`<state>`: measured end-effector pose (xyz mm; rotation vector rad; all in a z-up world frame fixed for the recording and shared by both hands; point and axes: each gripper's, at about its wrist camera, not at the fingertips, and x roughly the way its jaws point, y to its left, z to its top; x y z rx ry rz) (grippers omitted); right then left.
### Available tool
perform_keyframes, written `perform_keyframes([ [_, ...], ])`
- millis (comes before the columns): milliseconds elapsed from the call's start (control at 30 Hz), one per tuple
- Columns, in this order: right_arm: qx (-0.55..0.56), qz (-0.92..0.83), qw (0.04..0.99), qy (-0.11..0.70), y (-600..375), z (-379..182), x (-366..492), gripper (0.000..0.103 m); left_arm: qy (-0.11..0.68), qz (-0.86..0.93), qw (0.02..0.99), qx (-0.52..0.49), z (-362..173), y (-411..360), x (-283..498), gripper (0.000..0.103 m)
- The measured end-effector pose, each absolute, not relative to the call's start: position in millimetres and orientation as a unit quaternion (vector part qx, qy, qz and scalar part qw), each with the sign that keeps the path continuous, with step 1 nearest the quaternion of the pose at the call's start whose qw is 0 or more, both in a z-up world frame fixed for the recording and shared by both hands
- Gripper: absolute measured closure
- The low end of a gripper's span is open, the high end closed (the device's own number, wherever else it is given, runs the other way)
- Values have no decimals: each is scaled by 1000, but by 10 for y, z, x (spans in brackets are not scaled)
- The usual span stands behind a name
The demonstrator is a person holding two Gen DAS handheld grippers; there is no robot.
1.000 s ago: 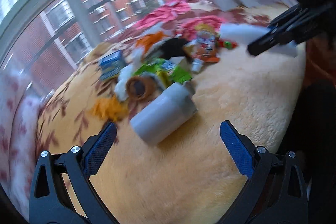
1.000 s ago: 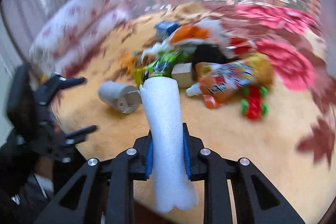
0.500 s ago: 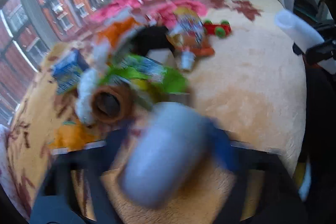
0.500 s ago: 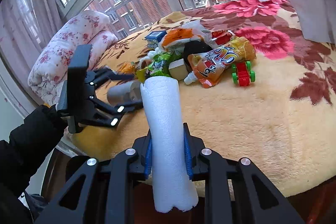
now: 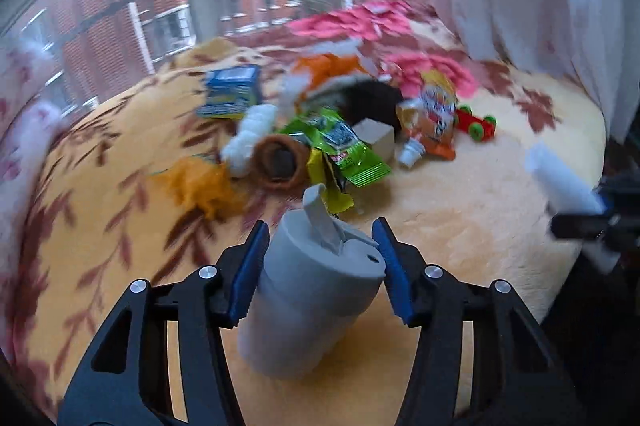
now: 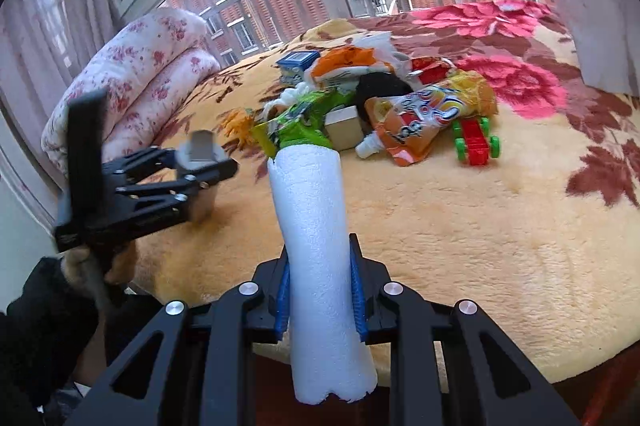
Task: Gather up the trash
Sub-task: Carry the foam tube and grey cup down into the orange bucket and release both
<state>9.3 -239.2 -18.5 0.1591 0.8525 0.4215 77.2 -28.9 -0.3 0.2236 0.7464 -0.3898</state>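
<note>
Left gripper [image 5: 320,266] clamping grey cup [image 5: 312,302] upright between jaws, lifting off blanket [image 5: 460,186]. Right gripper [image 6: 320,290] gripping foam roll [image 6: 316,246], axis pointing forward. Trash pile [image 5: 332,130] lying ahead, left gripper nearer.

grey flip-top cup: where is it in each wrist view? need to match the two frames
Left wrist: grey flip-top cup at bottom centre, between the left gripper fingers.
Right wrist: the cup at left of centre, inside the left gripper, half hidden by it.
Shared landmark: red toy car with green wheels, on the blanket right of the trash pile.
</note>
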Motion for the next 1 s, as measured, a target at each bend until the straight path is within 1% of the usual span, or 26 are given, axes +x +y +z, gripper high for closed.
perform_keyframes([
  [133, 65, 207, 888, 405, -2262, -169, 61, 79, 356, -152, 913, 126, -10, -326, 636, 52],
  [233, 67, 203, 894, 394, -2218, -99, 30, 79, 356, -142, 918, 101, 14, -274, 615, 53],
  [300, 67, 205, 897, 385, -2226, -31, -19, 79, 340, -146, 927, 68, 169, -195, 509, 53],
  [433, 52, 207, 906, 365, -2240, 118, -179, 79, 309, -144, 939, 49, 434, -149, 265, 54],
  [633, 40, 218, 909, 354, -2256, 223, -444, 78, 291, -143, 945, 43, 608, -164, -230, 54],
  [833, 15, 236, 900, 365, -2216, 139, -809, 78, 298, -144, 943, 42, 484, -203, -750, 54],
  [1000, -8, 251, 884, 393, -2137, -110, -1069, 78, 317, -137, 938, 35, 196, -208, -1076, 54],
])
